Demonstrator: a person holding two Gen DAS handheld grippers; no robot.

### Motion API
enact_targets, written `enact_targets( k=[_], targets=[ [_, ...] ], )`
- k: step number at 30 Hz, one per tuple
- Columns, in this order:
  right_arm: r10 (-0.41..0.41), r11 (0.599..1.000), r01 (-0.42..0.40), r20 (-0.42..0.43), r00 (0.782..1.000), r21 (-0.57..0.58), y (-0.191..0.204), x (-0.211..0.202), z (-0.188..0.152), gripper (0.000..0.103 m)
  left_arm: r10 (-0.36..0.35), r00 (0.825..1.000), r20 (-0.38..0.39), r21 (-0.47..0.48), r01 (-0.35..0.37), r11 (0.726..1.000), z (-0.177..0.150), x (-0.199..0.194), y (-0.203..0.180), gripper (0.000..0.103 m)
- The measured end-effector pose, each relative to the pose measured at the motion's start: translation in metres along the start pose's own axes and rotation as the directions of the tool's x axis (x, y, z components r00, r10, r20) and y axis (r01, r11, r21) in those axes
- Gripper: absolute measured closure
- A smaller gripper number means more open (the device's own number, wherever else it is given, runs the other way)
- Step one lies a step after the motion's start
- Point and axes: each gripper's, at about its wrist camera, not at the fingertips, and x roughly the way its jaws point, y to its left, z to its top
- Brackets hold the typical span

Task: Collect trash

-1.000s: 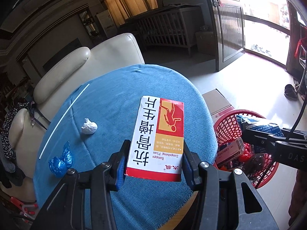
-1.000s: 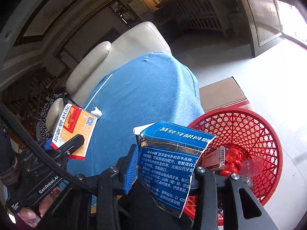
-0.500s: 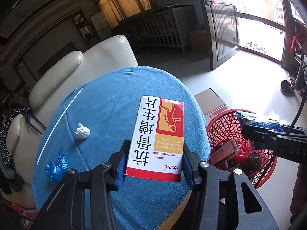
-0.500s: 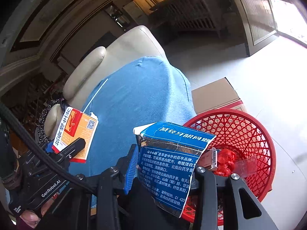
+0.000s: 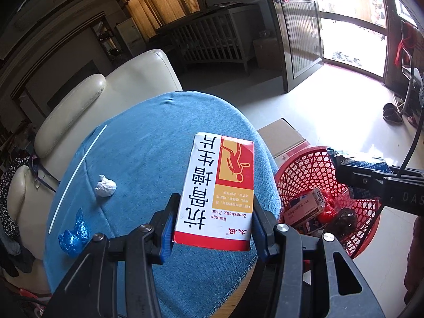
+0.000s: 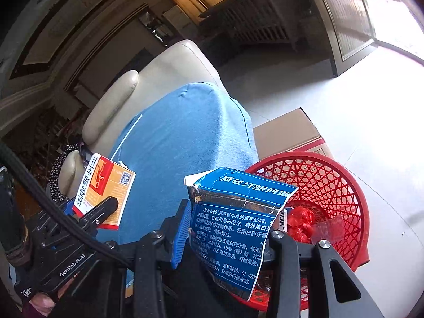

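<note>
My left gripper (image 5: 213, 228) is shut on a red, white and orange medicine box (image 5: 217, 185), held above the blue-clothed round table (image 5: 148, 137). The same box (image 6: 106, 185) shows at the left of the right wrist view. A torn blue toothpaste carton (image 6: 235, 228) is clamped in my right gripper (image 6: 228, 233), just at the near rim of the red mesh basket (image 6: 341, 185). The basket (image 5: 312, 169) stands on the floor right of the table and holds several boxes and red wrappers. On the cloth lie a white crumpled wad (image 5: 105, 186), a blue crumpled wrapper (image 5: 74, 234) and a white straw (image 5: 76, 180).
A cream leather sofa (image 5: 106, 92) runs behind the table. A cardboard box (image 6: 286, 132) sits on the pale floor beside the basket. A dark crib (image 5: 217, 37) and an open doorway (image 5: 349, 26) lie farther back. Shoes (image 5: 392, 114) rest near the right wall.
Both boxes stay clamped. The table and basket have slid slightly in both views as the hands drift; the basket now sits a little lower and nearer under the right gripper.
</note>
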Motion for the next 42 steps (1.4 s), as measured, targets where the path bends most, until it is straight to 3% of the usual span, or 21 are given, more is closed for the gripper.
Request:
enact_targets(
  k=[42],
  targets=[
    [-0.04,0.989,0.041,-0.011,0.999,0.14,-0.069,0.013,0.009,0.061,-0.054,0.997,-0.057,0.099,0.059,0.993,0.02,0.035,-0.051,0.052]
  ],
)
